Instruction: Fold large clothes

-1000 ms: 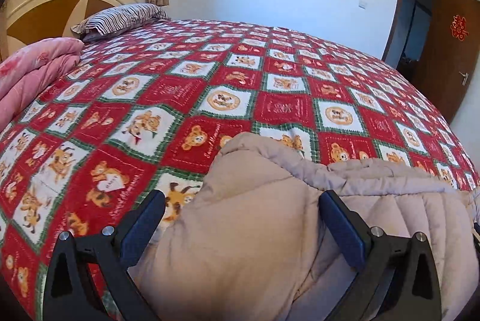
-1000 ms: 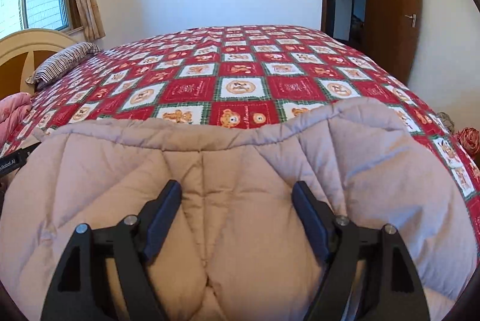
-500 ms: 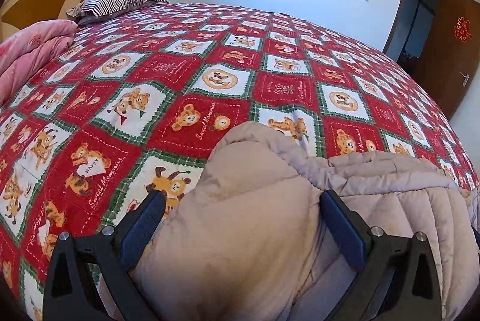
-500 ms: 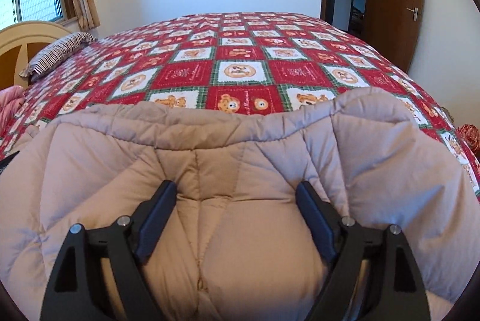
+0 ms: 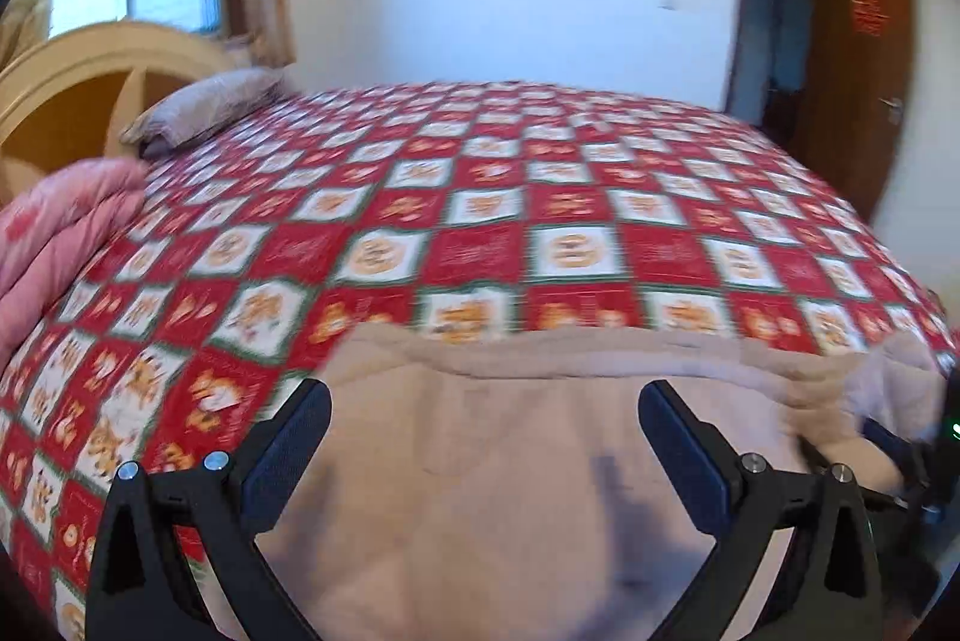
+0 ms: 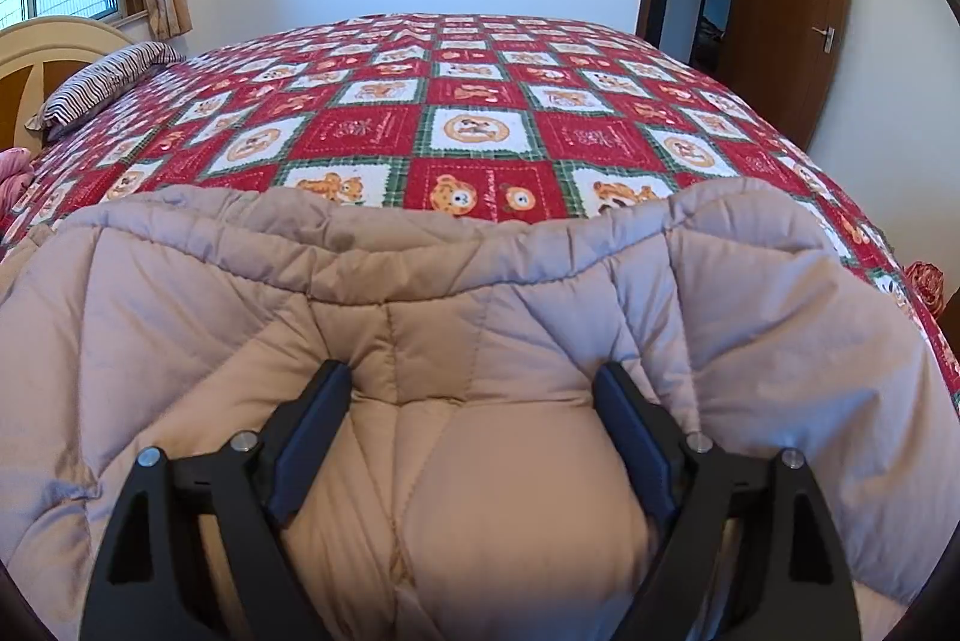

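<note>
Coat (image 6: 480, 317) lies on the bed (image 6: 480, 131) at the near edge, directly ahead of and under both tools. Its long axis runs left-right across both views; the far hem edge sits roughly parallel to the bed's near side.

Right tool (image 6: 474, 401): fingers spread, with a puffy quilted panel bulging up between them. Pads look to touch the fabric at both sides but aren't pinching it. Pose: level, pointing straight across the bed, centred on the coat.

Left tool (image 5: 480, 431): also spread, coat between the fingers, no pinch visible. It sits toward the coat's left end; bedspread shows just left of its left finger. View is motion-blurred, so contact is unclear.

Right tool is over the bulk, left is nearer the free end. My read: next fold goes forward, away from the tools, or inward from the left end.

Pink quilt (image 5: 54, 245) and pillow (image 6: 102, 80) are well apart, far left.
</note>
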The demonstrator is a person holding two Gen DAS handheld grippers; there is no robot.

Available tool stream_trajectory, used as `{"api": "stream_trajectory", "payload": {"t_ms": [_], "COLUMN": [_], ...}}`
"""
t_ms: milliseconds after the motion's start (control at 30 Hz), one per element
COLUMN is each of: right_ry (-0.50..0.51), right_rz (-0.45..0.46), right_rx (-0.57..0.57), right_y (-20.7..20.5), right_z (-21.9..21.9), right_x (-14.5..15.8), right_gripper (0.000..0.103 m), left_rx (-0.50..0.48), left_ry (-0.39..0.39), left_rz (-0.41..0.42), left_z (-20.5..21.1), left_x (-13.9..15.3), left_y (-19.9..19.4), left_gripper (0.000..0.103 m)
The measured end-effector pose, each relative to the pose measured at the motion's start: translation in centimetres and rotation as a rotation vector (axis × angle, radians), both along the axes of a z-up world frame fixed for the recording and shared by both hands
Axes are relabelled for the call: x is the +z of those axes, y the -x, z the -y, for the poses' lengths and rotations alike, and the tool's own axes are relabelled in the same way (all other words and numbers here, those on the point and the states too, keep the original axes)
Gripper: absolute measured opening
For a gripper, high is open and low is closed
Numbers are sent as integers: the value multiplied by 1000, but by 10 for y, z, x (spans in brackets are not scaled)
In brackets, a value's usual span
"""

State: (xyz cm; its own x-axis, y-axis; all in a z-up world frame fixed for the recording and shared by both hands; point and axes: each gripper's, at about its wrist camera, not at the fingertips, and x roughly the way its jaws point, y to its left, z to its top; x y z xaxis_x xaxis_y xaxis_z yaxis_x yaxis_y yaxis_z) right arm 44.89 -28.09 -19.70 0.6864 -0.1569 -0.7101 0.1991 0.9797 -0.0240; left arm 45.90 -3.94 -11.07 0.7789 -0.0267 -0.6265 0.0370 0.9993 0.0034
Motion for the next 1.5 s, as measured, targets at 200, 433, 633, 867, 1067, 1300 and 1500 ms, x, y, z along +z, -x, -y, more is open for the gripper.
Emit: {"api": "stream_trajectory", "payload": {"t_ms": [200, 433, 633, 867, 1067, 1300, 1500], "right_ry": [4, 6, 31, 58, 80, 90, 20], "right_rz": [-2, -4, -19, -35, -42, -43, 30], "right_rx": [-2, -4, -10, -14, -19, -19, 21], "right_y": [0, -1, -2, -5, -6, -1, 21], "right_z": [-1, -1, -3, -6, -8, -10, -41], "right_x": [0, -1, -1, -1, -2, 8, 42], "right_gripper": [86, 86, 86, 87, 87, 87, 87], "left_rx": [4, -1, 3, 6, 3, -21, 36], "left_ry": [-23, -18, -44, -61, -79, -27, -9], "left_rz": [-132, -94, -110, -117, -128, -190, -61], "left_z": [9, 12, 16, 18, 21, 9, -8], "left_x": [-49, -65, -70, -75, -78, -64, -30], "left_y": [-22, -21, -24, -27, -31, -29, 6], "left_gripper": [102, 102, 102, 102, 102, 102, 102]}}
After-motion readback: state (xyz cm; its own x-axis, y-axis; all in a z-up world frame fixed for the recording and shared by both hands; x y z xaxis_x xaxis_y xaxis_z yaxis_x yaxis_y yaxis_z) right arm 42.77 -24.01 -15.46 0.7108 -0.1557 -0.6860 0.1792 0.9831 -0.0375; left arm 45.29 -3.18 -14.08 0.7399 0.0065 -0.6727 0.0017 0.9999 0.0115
